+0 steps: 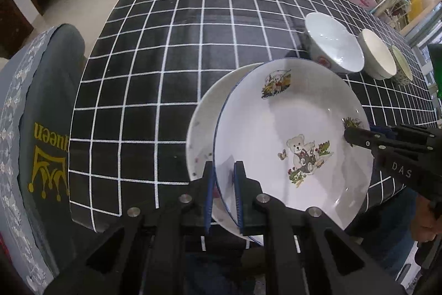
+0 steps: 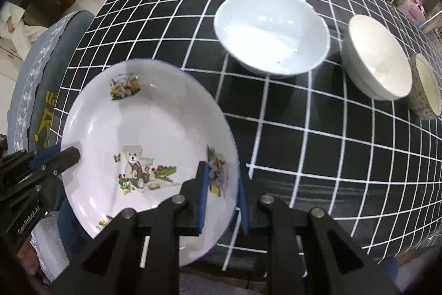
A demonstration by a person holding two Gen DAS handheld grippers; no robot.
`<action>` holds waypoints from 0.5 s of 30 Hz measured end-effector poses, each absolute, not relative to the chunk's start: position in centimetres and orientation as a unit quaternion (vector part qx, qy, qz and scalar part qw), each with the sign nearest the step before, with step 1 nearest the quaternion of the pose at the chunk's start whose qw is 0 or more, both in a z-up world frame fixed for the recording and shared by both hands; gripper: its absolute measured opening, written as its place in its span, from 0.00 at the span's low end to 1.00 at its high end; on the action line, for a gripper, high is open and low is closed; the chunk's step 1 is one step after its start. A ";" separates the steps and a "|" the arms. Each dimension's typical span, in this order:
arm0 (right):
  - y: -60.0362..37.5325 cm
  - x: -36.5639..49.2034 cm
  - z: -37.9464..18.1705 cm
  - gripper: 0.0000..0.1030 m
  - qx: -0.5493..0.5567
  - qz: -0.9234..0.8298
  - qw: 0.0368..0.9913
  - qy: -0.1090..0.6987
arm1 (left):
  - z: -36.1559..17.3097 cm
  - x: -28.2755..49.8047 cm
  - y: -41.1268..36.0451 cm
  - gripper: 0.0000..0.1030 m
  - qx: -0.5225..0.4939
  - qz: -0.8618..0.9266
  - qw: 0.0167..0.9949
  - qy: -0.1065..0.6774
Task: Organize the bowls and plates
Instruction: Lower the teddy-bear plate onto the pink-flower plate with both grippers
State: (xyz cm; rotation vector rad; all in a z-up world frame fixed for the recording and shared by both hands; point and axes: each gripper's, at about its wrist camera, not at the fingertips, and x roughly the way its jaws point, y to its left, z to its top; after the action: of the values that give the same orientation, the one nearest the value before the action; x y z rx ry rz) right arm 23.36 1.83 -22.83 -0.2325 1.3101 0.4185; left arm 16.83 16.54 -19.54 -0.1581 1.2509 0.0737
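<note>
Left wrist view shows the left hand-held gripper (image 1: 224, 194) clenched on the near-left rim of the teddy-bear plate (image 1: 290, 134), its blue pads either side of the rim. A second, plainer plate (image 1: 201, 126) peeks out just behind and left of it; whether the two plates touch, or whether the plainer one already lies on the surface (image 1: 165, 46), I cannot tell. At the plate's right rim, the right hand-held gripper (image 1: 348, 135) grasps the opposite edge, so the plate is carried between both, above the near edge of the surface.

To the right, three bowls stand in a row toward the surface's right edge: a large white bowl (image 1: 334, 46), a cream bowl (image 1: 377, 54) just beside it, and a patterned bowl (image 1: 402, 68), partly cut off by the frame.

Judging from this, the task is at an early stage: the bear plate looks about to be set with the plainer plate, while the bowls stand apart, unstacked.

Right wrist view confirms the right gripper's grip but hides the plainer plate entirely. A cushioned chair (image 1: 49, 115) sits at the left edge; the person's hands are mostly out of view.
</note>
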 end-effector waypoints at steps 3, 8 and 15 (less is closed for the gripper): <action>2.2 23.2 -23.1 0.23 -0.116 0.191 0.769 0.598 | -19.9 16.7 17.0 0.12 -0.075 0.042 0.806 0.586; 2.6 23.2 -23.3 0.23 -0.134 0.183 0.772 0.593 | -20.4 16.8 17.2 0.12 -0.080 0.040 0.803 0.589; 3.3 23.6 -24.1 0.24 -0.141 0.175 0.767 0.601 | -20.7 17.2 17.6 0.11 -0.090 0.040 0.802 0.589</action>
State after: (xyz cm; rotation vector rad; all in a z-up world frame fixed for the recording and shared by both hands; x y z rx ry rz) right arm 23.59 3.26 -24.12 -0.3053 1.3055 0.3790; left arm 17.18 17.58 -20.73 -0.1939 1.2632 0.0864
